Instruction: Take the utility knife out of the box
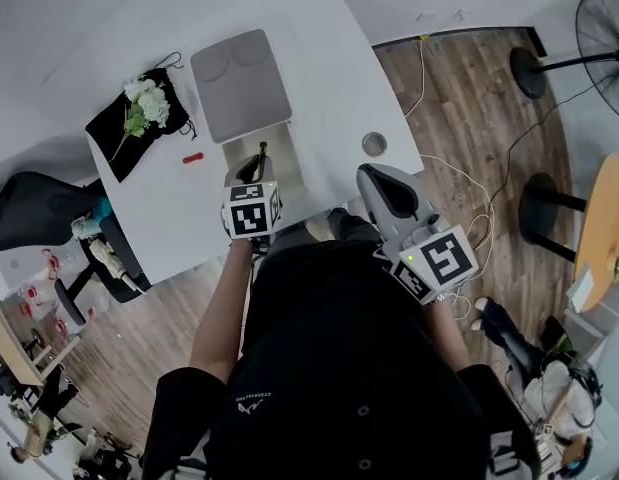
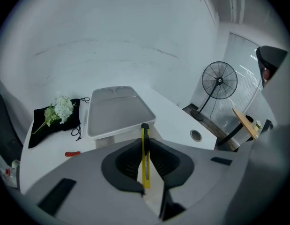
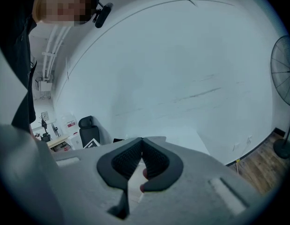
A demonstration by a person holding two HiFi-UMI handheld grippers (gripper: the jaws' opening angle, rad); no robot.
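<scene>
Fingers [image 2: 128,161] of the left gripper [image 2: 145,142] are pinched on the utility knife [image 2: 145,159]. It's a slim yellow one, gripped edge-on right between the two ribbed pads. Its black end pokes out a bit past the jaw tips, and the yellow body runs back down the gap toward the camera.

From the head view, the knife [image 1: 261,156] sits over the open tray of the box [image 1: 289,168], just ahead of the left gripper's marker cube. Can't tell from either view whether the tip is fully clear of the tray. The box's grey lid [image 1: 240,84] is flipped back on the far side.

The right gripper [image 3: 142,143] is off to the side near the table's [image 1: 319,58] front edge, well apart from the box. Its jaws are closed tip to tip with nothing in them.

Further out on the white table are a small red thing [image 1: 193,157], a black cloth [image 1: 119,133] with white flowers [image 1: 147,103] on it, and a round cable port [image 1: 374,144]. A floor fan [image 2: 219,80] stands past the table's corner.
</scene>
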